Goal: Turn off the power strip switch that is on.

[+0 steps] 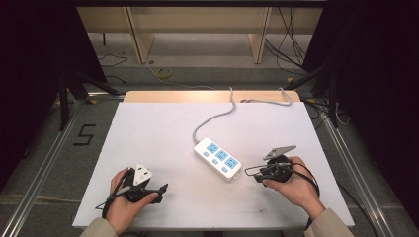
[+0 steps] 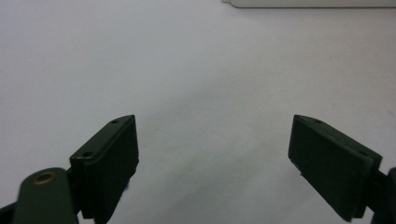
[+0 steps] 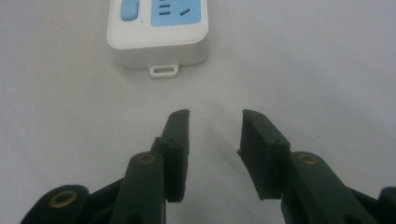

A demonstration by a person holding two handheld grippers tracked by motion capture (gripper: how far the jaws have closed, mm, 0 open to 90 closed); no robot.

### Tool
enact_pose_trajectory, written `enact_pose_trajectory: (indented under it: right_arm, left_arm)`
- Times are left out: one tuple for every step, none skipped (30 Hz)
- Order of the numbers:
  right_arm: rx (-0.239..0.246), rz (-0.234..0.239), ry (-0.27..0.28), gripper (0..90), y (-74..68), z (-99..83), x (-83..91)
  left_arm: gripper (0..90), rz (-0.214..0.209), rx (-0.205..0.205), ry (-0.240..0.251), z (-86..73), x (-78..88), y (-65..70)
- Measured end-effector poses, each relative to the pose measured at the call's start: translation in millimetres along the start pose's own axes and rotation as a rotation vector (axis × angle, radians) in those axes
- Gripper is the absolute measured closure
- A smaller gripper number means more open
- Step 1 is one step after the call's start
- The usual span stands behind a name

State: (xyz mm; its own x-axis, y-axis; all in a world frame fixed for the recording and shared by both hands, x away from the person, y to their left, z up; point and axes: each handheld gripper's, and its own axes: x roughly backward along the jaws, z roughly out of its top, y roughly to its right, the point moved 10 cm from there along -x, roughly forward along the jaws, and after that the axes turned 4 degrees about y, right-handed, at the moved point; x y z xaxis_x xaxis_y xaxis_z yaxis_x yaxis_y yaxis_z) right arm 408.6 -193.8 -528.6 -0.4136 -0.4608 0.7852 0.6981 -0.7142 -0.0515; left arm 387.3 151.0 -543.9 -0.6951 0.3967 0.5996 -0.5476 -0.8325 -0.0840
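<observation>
On the white table sheet [image 1: 148, 128], roughly mid-table, I see the white power strip [image 1: 218, 158] lying flat and slanted, its three blue sockets facing up. Its grey cord [image 1: 213, 118] runs from the far end toward the back edge of the table.

Right gripper [image 1: 253, 174]: held in the right hand [image 1: 291, 185] at the near right, just beside the strip's near end, pointing at it. In the right gripper view the strip's end face with its small hanging loop [image 3: 163, 70] sits just ahead of the tips, apart from them. Jaws stand parted with bare sheet between them; nothing gripped. The gap looks moderate from that camera, no contact with the strip.

Left gripper [image 1: 160, 190]: held in the left hand [image 1: 126, 205] at the near left, well apart from the strip. In the left gripper view the jaws are spread wide, only plain white sheet between the pads; nothing held. A sliver of the strip's edge [image 2: 308, 3] shows at the top of that view, far off from the tips.

Both grippers low over the sheet; I cannot tell whether either rests on it.
</observation>
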Motion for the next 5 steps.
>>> enact_pose_trajectory:
  right_arm:
    - [-0.006,0.001,0.0,62.7,-0.2,-0.4,0.0]
    - [-0.012,0.002,0.001,62.4,-0.2,-0.9,-0.2]
    - [-0.014,0.002,0.003,62.2,0.0,-1.2,-0.6]
    - [-0.014,0.001,0.004,61.7,0.4,-1.7,-1.0]
    - [-0.014,0.0,0.007,61.2,0.5,-1.9,-1.3]
  left_arm:
    - [15.8,-0.001,0.002,-0.001,-0.3,-0.2,-0.1]
    - [15.8,-0.002,0.003,-0.002,-0.6,-0.5,-0.3]
    - [15.8,-0.002,0.005,-0.003,-0.9,-0.7,-0.7]
    - [15.8,-0.002,0.01,-0.002,-1.1,-1.2,-0.9]
    - [15.7,0.001,0.01,-0.004,-1.7,-1.6,-2.1]
